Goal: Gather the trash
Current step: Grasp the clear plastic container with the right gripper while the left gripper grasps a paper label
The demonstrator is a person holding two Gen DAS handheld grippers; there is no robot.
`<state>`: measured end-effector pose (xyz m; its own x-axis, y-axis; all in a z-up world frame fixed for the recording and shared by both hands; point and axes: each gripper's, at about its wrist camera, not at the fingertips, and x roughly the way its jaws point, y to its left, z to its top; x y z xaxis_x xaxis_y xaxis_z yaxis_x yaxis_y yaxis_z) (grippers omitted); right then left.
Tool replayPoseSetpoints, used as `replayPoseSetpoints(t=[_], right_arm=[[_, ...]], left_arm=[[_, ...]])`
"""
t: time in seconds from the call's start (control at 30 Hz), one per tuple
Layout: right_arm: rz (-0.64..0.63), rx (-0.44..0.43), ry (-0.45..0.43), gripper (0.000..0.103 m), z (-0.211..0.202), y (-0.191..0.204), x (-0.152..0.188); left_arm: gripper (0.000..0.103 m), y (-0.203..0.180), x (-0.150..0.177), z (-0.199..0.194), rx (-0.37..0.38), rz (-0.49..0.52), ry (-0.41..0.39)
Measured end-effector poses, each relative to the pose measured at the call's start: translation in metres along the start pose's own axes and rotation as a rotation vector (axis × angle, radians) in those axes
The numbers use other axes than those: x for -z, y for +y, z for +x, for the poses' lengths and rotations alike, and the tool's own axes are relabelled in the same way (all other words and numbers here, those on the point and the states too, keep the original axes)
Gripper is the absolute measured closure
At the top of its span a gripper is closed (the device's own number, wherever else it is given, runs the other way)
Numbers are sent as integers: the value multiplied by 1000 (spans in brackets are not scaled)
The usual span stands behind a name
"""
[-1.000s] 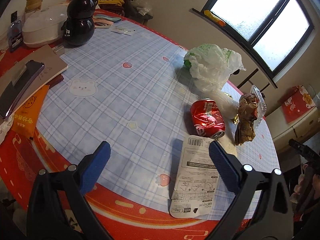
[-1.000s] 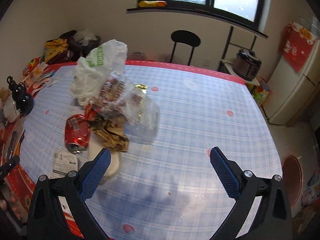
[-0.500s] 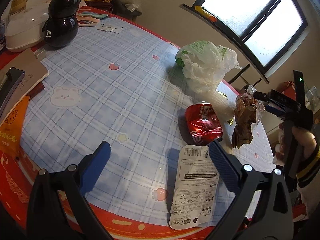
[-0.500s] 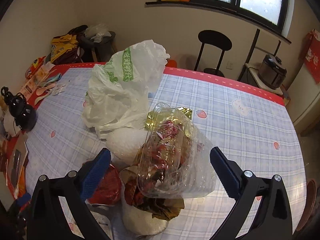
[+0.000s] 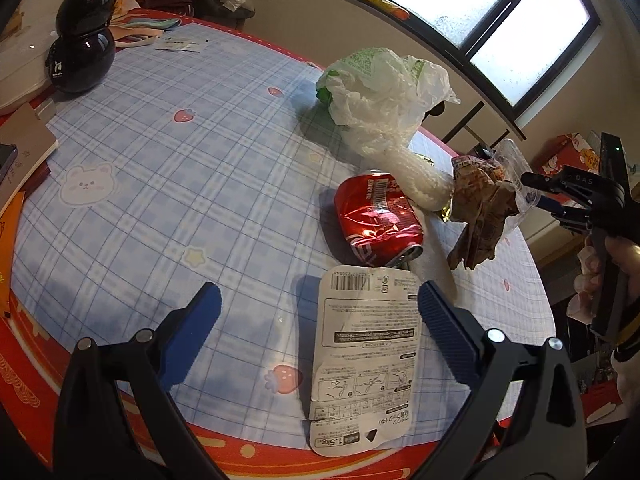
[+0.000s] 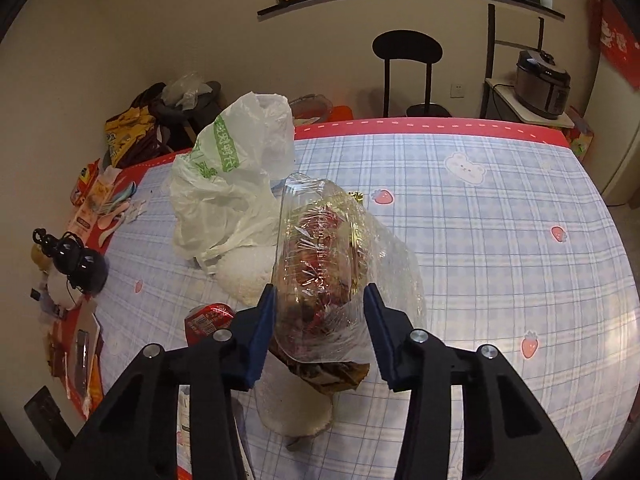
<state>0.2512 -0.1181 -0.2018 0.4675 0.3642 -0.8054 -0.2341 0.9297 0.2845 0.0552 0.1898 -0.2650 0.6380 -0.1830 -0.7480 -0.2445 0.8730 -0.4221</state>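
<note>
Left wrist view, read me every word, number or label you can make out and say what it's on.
"1.5Kg": bottom edge of the white packaging card.
"DAS": black body of the right tongs.
Card's other print and barcode digits: too small.
Crushed red can label: too blurred.
White plastic bag, green print: unreadable.

Left gripper (image 5: 319, 308): pointed downward at a slant, jaws spread wide, blue pads facing each other with nothing pressed between them.

Right gripper (image 6: 319, 312): also angled downward; its jaws have just been closing, and the blue fingers (image 6: 264, 328) now stand on either side of a clear plastic container (image 6: 320, 264), both pads at its walls (firm pressure cannot be confirmed from the wrist view).

In the left wrist view the right gripper (image 5: 536, 188) enters from the right edge, carried by a hand (image 5: 600, 276) wrapped around its handle, a striped cuff below it.
</note>
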Motion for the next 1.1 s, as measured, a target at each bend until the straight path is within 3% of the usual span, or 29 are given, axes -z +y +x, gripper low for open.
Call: replayPoseSetpoints(t=[0.17, 0.3, 0.47, 0.7, 1.1], right_arm=[[27, -33, -30, 68, -20, -24, 7], [-28, 10, -56, 73, -35, -35, 16], [-45, 2, -59, 75, -49, -50, 36], [27, -39, -73, 77, -65, -71, 55], [34, -55, -63, 79, -77, -76, 73]], left_arm=[[6, -13, 5, 7, 6, 24, 25], [6, -15, 12, 9, -2, 25, 37], [6, -9, 20, 12, -15, 7, 56], [6, -13, 28, 26, -16, 23, 98], [7, -21, 27, 59, -12, 71, 137]])
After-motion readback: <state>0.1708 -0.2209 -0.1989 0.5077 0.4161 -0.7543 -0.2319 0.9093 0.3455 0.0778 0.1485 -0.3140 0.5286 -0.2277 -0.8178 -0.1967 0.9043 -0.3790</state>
